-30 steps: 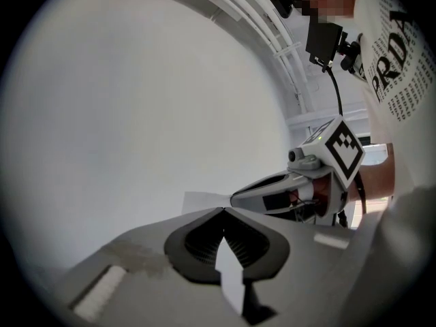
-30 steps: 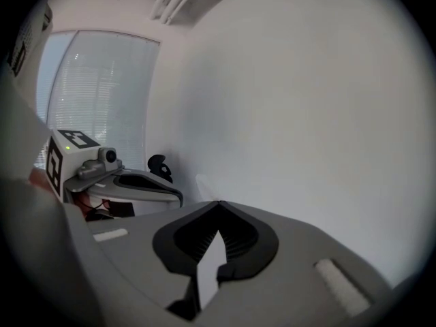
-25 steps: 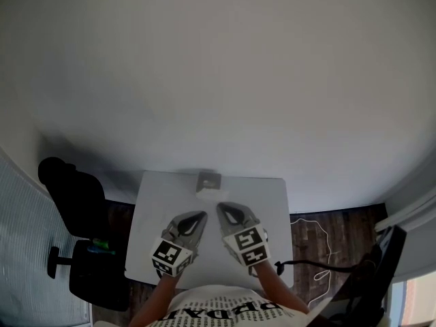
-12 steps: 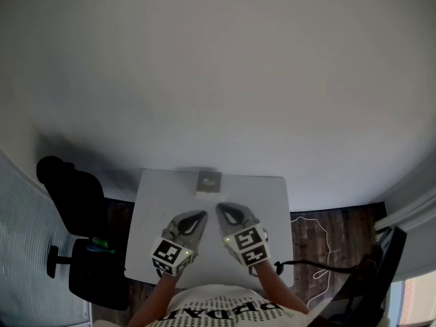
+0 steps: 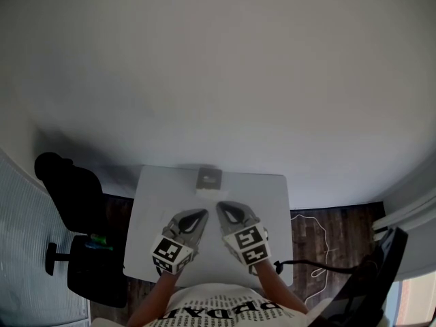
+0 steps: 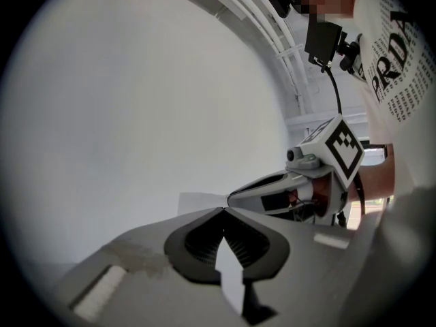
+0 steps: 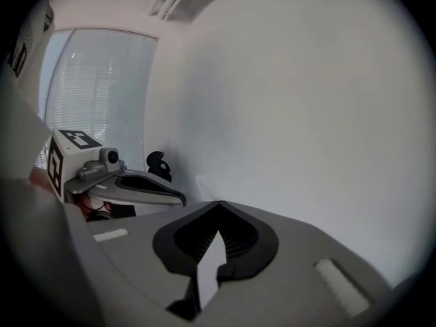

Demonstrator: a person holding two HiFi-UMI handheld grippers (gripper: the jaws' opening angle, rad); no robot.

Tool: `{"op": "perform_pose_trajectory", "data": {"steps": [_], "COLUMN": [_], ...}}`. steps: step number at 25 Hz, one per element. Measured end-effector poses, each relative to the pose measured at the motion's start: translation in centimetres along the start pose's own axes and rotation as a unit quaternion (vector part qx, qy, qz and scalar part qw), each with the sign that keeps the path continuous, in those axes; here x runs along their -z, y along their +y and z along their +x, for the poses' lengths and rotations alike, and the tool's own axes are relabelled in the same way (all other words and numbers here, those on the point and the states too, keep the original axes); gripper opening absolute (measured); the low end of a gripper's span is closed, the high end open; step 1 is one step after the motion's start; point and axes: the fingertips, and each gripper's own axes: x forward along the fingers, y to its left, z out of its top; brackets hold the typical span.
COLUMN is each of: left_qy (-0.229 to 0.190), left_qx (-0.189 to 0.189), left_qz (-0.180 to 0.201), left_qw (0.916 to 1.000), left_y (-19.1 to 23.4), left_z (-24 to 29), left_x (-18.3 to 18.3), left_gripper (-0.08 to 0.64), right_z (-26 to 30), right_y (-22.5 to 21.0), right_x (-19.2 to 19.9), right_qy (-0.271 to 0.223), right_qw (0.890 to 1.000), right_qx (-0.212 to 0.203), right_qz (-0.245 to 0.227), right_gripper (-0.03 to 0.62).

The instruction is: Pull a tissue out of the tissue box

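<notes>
Locate tissue box [image 5: 208, 180] at far middle edge of desk [image 5: 269, 203]. Note left hand-held gripper [image 5: 201, 215] and right hand-held gripper [image 5: 221, 208] both shut on nothing, well short of it. Fits a pull still to come or one finished. For any pull, pinch a single sheet and draw straight up. Consult head view for box position. Consult gripper views for jaw closure, unreadable from above.

Head view high above table [image 5: 270, 203]; claw views low, nearly level.
</notes>
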Motion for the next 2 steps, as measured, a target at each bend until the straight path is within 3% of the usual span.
{"op": "perform_pose_trajectory", "data": {"steps": [2], "left_qy": [0.002], "left_qx": [0.000], "left_qz": [-0.001], "left_qw": [1.0000], "left_y": [0.22], "left_z": [0.12], "left_x": [0.34], "left_gripper": [-0.003], "right_z": [0.22], "right_y": [-0.04], "right_x": [0.09], "right_qy": [0.001], "right_qw": [1.000], "right_qx": [-0.001], "right_qz": [0.000], "right_gripper": [0.008]}}
